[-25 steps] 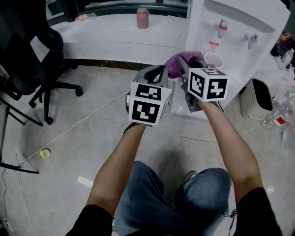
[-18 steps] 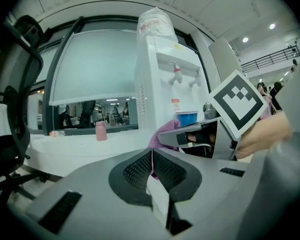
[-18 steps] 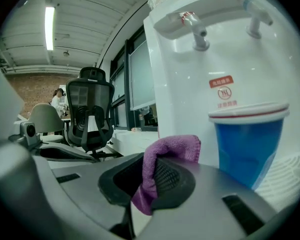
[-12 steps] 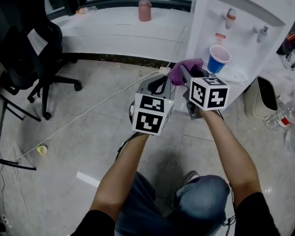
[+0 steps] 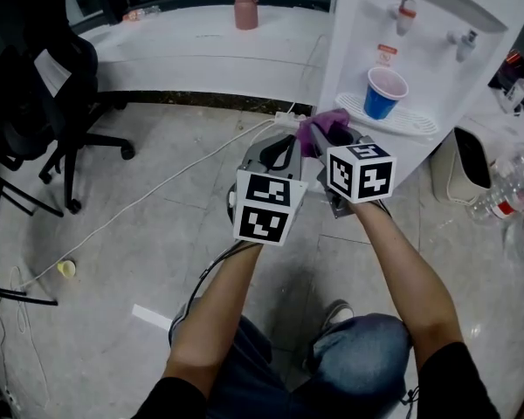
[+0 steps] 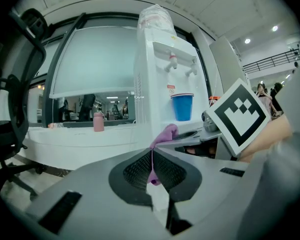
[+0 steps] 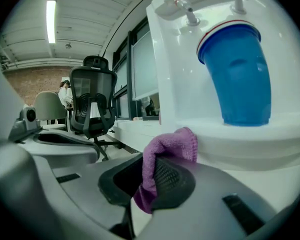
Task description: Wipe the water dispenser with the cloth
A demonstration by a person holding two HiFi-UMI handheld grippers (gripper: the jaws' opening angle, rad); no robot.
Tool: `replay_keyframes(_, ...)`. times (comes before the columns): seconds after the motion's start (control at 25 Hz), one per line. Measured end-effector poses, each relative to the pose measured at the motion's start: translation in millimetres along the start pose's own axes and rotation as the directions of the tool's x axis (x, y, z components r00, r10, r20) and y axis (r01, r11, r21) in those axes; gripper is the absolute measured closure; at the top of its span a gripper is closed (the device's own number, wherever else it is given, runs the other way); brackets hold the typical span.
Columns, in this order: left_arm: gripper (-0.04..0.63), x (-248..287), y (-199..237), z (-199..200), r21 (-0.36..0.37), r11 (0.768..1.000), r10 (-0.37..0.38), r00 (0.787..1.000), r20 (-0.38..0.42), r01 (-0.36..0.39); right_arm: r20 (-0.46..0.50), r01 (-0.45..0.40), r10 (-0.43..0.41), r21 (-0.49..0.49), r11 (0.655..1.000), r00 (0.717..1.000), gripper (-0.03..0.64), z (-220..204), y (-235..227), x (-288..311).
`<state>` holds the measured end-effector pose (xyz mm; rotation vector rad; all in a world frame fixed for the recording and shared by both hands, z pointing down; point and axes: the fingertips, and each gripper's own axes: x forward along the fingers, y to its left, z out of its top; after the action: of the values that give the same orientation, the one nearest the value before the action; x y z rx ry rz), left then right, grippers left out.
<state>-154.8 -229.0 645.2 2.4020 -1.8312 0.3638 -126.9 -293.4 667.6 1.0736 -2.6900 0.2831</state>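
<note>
No print can be read; the small sticker (image 5: 386,55) on the water dispenser (image 5: 351,33) seems too blurred.

Tiled floor (image 5: 157,234) carries water dispenser (image 5: 402,68), office chair (image 5: 44,103), bin (image 5: 458,168) & plastic bottles (image 5: 506,203) just beside it. White cable (image 5: 140,203), sm. yellow thing (image 5: 66,269) & white strip (image 5: 150,316) lie loose on it. Ledge (image 5: 201,51) at back: pink bottle (image 5: 245,10); drip tray (image 5: 410,125): blue cup (image 5: 384,92), upright.
</note>
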Motion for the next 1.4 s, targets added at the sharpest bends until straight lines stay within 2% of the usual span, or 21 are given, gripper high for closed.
replay_keyframes(0.12,0.568,2.1,-1.5,-3.1,0.004,1.0,-0.005,1.0,-0.003,0.005,-0.017,-0.012,0.012,-0.024,1.0,1.0,0.577,-10.1,3.5,2.4)
replay_keyframes(0.28,0.568,5.7,-1.5,-1.0,-0.001,1.0,-0.012,1.0,0.004,0.012,-0.01,-0.051,0.05,-0.125,0.991,0.999,0.577,-9.9,19.2,5.1)
replay_keyframes(0.4,0.568,7.8,-1.9,0.6,-0.016,1.0,-0.014,1.0,0.017,0.014,-0.023,-0.051,0.049,-0.116,0.992,0.999,0.577,-13.7,16.7,8.6)
replay_keyframes(1.04,0.568,32.8,-33.6,-2.4,-0.009,0.997,-0.074,0.997,0.02,0.075,-0.037,0.076,-0.08,-0.095,0.993,0.996,0.577,-37.1,-52.8,-36.2)
replay_keyframes(1.4,0.568,50.3,-62.1,-13.9,0.006,0.991,-0.133,0.991,-0.014,0.133,-0.043,0.169,-0.175,-0.111,0.979,0.984,0.577,-43.1,-104.8,-80.7)
